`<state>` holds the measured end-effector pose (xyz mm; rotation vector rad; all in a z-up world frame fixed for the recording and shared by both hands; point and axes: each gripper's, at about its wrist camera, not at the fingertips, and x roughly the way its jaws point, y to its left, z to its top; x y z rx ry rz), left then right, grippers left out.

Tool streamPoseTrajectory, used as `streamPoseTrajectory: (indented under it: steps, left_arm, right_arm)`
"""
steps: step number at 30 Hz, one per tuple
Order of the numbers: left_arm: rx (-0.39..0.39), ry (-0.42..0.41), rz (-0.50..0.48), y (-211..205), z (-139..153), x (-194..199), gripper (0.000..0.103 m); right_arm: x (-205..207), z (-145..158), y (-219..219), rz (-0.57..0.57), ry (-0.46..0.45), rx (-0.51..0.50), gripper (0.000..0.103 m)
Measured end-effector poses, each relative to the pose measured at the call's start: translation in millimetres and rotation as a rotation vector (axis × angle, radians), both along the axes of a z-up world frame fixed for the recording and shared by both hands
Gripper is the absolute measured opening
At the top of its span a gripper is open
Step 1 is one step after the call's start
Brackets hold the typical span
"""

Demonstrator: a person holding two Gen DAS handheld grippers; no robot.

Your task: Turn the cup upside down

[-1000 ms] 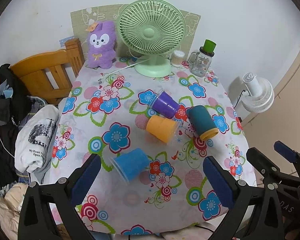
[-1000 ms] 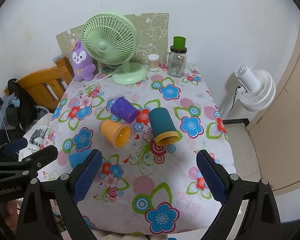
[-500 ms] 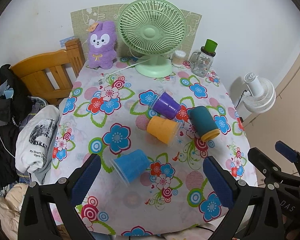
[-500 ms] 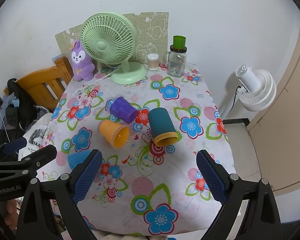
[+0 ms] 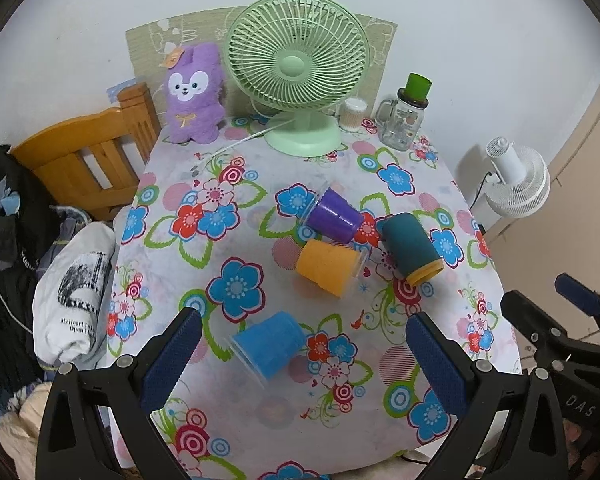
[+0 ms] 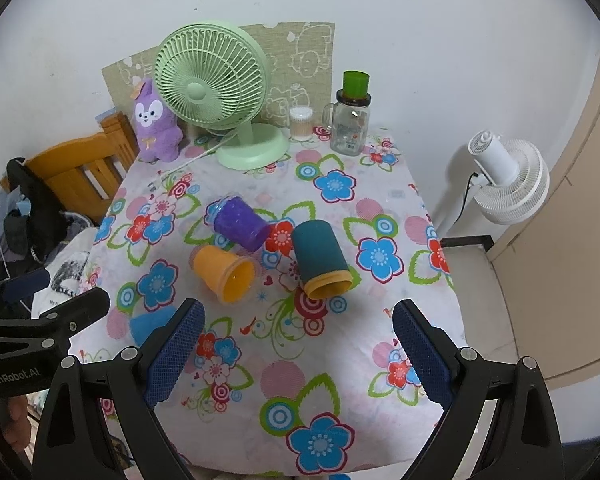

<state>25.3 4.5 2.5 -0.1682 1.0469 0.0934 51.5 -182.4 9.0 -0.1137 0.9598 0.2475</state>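
Approach step judged: both jaws spread wide, nothing held. Blue cup (image 5: 270, 343) on side at 12 o'clock of left gripper (image 5: 300, 364); descent and closing called for.

This looks like a room in a home: a counter under a flowered cloth (image 5: 236, 208) against a white wall, with a plush toy (image 5: 194, 94), a green desk fan (image 5: 298, 68), a wooden chair (image 5: 84, 156) and, apparently, heaped clothes (image 5: 74, 292) beside it.

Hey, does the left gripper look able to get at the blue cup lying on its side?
Probably yes. The left gripper is open, the blue cup lies between its fingers' line, nothing in between.
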Motion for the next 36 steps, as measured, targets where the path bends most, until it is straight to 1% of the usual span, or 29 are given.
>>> streamPoseTrajectory:
  steps: [5,9,12,17,23,27,29,33,36]
  left_arm:
    - [0.013,0.004,-0.061,2.6,-2.5,11.5,0.103]
    - [0.024,0.008,-0.108,1.9,-5.7,21.3,0.103]
    - [0.012,0.020,-0.133,2.0,-9.2,30.1,0.103]
    - [0.020,0.034,-0.161,-0.9,-15.4,46.9,0.103]
    - [0.030,0.057,-0.180,-8.2,-25.8,74.4,0.103]
    - [0.059,0.077,-0.200,-16.3,-37.2,97.9,0.103]
    - [0.060,0.086,-0.204,-18.9,-42.5,107.4,0.103]
    - [0.051,0.120,-0.217,-23.4,-60.2,130.6,0.103]
    - [0.065,0.142,-0.227,-26.8,-74.9,144.9,0.103]
  right_arm:
    - [6.4,-0.7,4.1,-0.031,0.030,0.022,0.097]
    - [9.6,-4.9,6.1,-0.062,0.038,0.013,0.097]
    - [14.0,-7.2,6.1,-0.083,0.053,0.009,0.097]
    - [25.1,-9.7,3.5,-0.100,0.058,0.000,0.097]
    - [51.8,-17.1,1.3,-0.090,0.071,-0.012,0.097]
    - [75.1,-24.5,-1.7,-0.079,0.077,-0.014,0.097]
    - [85.5,-28.6,-3.6,-0.073,0.083,-0.018,0.097]
    - [106.4,-40.2,-8.3,-0.061,0.099,-0.027,0.097]
    - [124.9,-54.5,-10.1,-0.056,0.123,-0.026,0.097]
